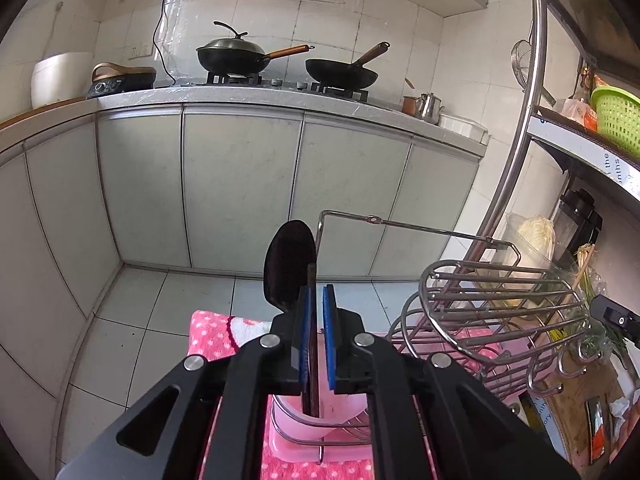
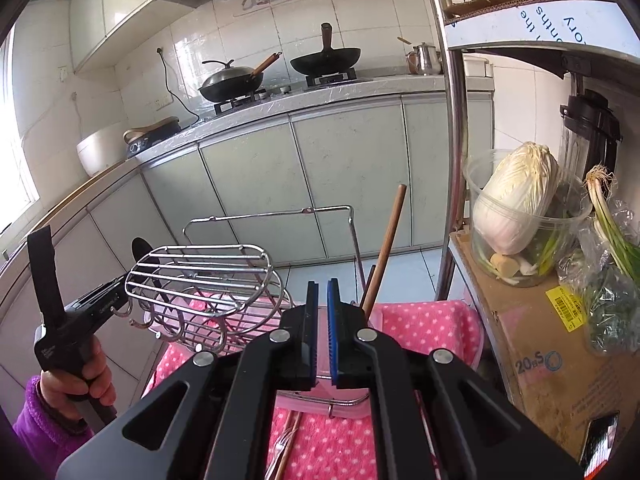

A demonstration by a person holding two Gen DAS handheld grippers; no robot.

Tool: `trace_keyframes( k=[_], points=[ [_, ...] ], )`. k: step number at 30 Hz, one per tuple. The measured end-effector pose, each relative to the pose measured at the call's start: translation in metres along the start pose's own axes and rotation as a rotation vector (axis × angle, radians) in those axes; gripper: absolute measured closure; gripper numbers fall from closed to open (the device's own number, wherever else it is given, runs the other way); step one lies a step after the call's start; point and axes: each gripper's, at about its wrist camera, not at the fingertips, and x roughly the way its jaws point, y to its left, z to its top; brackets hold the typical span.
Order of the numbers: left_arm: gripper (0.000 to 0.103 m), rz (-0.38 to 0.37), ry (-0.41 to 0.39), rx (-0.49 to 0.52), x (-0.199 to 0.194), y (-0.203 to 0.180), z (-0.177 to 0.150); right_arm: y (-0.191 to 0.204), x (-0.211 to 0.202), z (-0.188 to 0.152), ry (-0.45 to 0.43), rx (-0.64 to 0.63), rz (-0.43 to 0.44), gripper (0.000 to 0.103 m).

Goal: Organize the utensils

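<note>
left wrist view: left claw point(image 1: 316, 296) clamping dark spoon point(image 1: 289, 266) by its handle, bowl pointing up, above pink cup point(image 1: 316, 416) in wire rack point(image 1: 496, 308) on pink dotted towel point(image 1: 216, 330).
right wrist view: right claw point(image 2: 322, 294) hanging over same towel point(image 2: 424, 320), blue pads nearly touching, gripping nothing; wooden chopsticks point(image 2: 384, 248) standing tilted in holder just beyond; fork point(image 2: 282, 446) lying on towel below.

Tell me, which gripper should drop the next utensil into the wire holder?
Left, probably. The left gripper is already shut on the black spoon, which points up beside the wire utensil holder. The right gripper looks empty, its pads nearly together.
</note>
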Motion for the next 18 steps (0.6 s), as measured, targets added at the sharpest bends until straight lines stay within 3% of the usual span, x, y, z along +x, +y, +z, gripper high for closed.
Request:
trace_keyframes(
  k=[3,7,9,11,18],
  points=[
    [0.092,0.007,0.003,0.000,-0.003,-0.002,0.000,0.000,-0.004,-0.002,0.006,0.000,0.000,0.098],
    [0.069,0.007,-0.013,-0.013,-0.010,-0.001,-0.001,0.001,-0.009,-0.006,0.013,0.003,0.003,0.094],
    [0.068,0.007,-0.022,-0.010,-0.016,0.000,-0.001,0.002,-0.013,-0.009,0.012,0.003,0.008,0.082],
    [0.067,-0.002,-0.024,-0.011,-0.022,0.000,-0.001,0.004,-0.017,-0.012,0.011,-0.002,0.016,0.077],
    [0.065,-0.027,-0.058,-0.013,-0.054,0.006,-0.001,0.009,-0.031,-0.033,0.032,-0.012,0.032,0.071]
  ],
)
